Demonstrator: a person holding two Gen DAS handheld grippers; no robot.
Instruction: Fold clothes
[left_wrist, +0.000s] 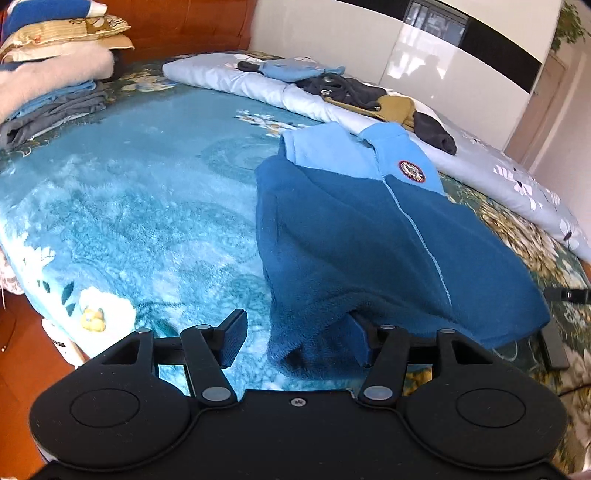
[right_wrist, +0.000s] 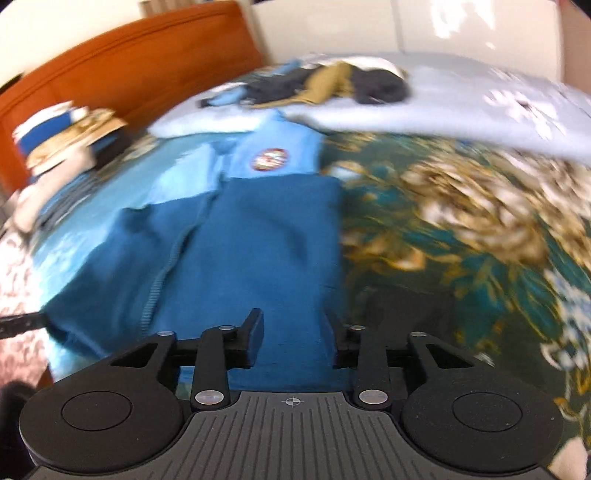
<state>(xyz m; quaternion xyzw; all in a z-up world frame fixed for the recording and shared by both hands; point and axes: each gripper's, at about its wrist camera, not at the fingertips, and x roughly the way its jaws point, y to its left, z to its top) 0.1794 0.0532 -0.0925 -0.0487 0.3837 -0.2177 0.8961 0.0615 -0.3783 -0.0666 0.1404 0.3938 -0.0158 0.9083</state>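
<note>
**Jacket half folded on the bed, more clothes waiting**

At the left edge of the bed (left_wrist: 129, 192), by the headboard, a stack of folded clothes (left_wrist: 55, 107) lies next to piled pillows; that part of the job looks done.

The left gripper (left_wrist: 295, 341) hangs over the near edge of the bed with its jaws apart. The near left corner of the blue fleece jacket (left_wrist: 369, 240) hangs between them: the right finger is tucked under the fabric, the left finger stands clear over bare blanket. The pads are not pressing on the cloth, so this gripper is released, not grasping.

The jacket lies front up toward the right half of the bed, collar toward the far edge, round badge (left_wrist: 410, 171) on the chest, zip running down toward the near edge. No sleeves stick out and the side edges run fairly straight, so the sleeves and sides seem already tucked in; my reading is that the lengthwise fold, hem toward collar, is what remains.

The right gripper (right_wrist: 293, 339) is over the jacket's hem near its right side, jaws parted with only flat cloth beneath them, holding nothing. That view is blurred.

Along the far right edge, on a pale quilt (left_wrist: 498, 173), lies a heap of unfolded clothes (left_wrist: 369, 96), dark, mustard and light blue, so several garments are left.
</note>
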